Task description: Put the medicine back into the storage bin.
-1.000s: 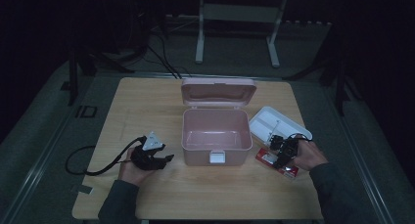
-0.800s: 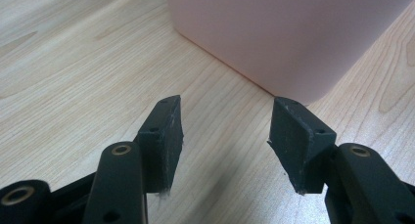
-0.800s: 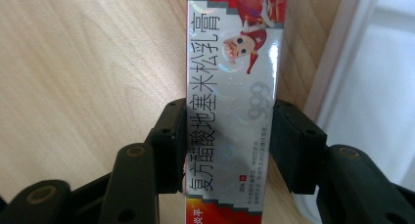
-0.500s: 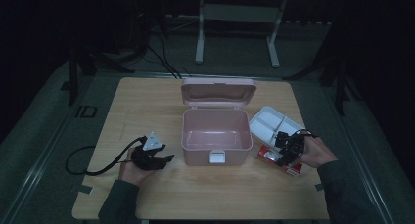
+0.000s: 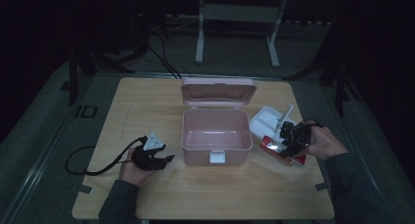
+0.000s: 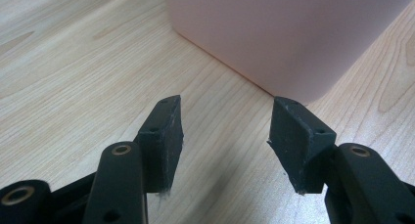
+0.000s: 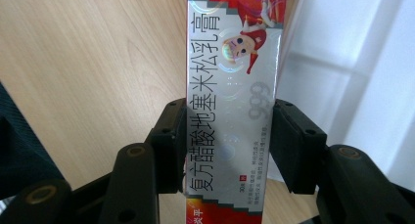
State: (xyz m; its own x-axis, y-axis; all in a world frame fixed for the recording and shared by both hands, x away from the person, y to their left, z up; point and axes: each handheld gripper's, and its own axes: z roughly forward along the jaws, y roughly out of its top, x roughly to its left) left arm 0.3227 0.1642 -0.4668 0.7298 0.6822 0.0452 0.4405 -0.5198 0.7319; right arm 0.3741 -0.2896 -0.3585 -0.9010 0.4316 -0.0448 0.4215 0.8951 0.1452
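In the high view, the right gripper sits in the person's right hand at the right side of the wooden table. Its 2 jaws are clamped on a red and silver medicine carton, which juts out from them toward the pink storage box. Just beyond the gripper lies a white tray, with the carton at its near edge. The box stands open beside this gripper, its lid tipped back on the far side and a white latch on its near wall. Well apart, across the box, the left gripper rests low over the table in the left hand, its tips pointing at the box's side and its black cable looping away behind it.

In the left gripper view, the left gripper has its 2 jaws spread apart with nothing between them. Bare wood lies under them, and the rounded corner of the pink storage box stands just ahead.

In the right gripper view, the right gripper presses both pads against the long sides of the medicine carton, which runs straight out ahead of the jaws. Printed Chinese characters and a cartoon figure cover its silver face. The white tray lies beneath it on one side, table wood on the other.
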